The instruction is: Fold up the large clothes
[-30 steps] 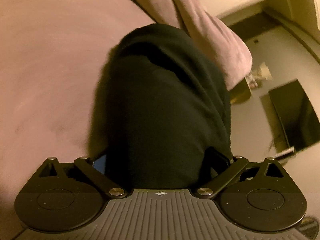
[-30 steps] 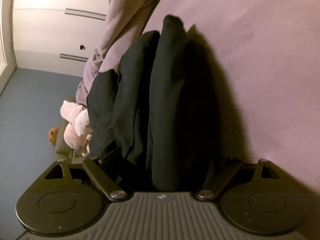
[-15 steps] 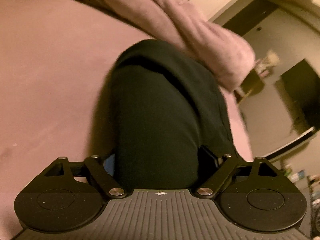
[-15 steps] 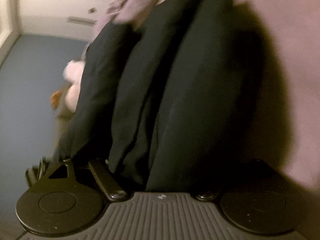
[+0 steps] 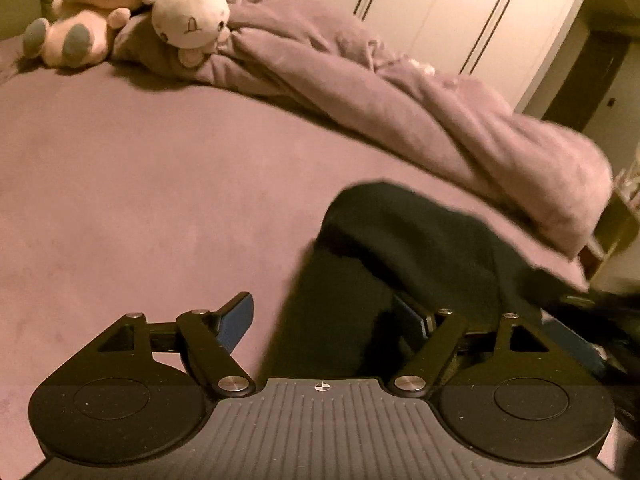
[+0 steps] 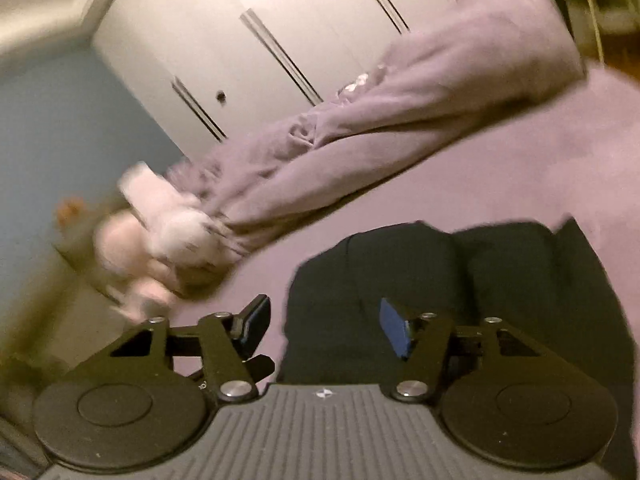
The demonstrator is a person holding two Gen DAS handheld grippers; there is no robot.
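Both grippers have lifted and tipped up since a second ago, so the far side of the bed now fills much of each view, where the black garment filled them before. That garment lies folded into a dark bundle on the mauve sheet, near the bed's edge.

From the left wrist, the left gripper points down at a slant over the garment's left end. Its fingers are spread and closing slightly; the cloth lies beneath the gap, the left finger over bare sheet, nothing pressed.

From the right wrist, blurred by motion, the right gripper is rolled, the room tilted. Its fingers are closing, released, with the garment lying beyond and below them.

A rumpled duvet and two plush toys sit along the far side, before a white wardrobe.
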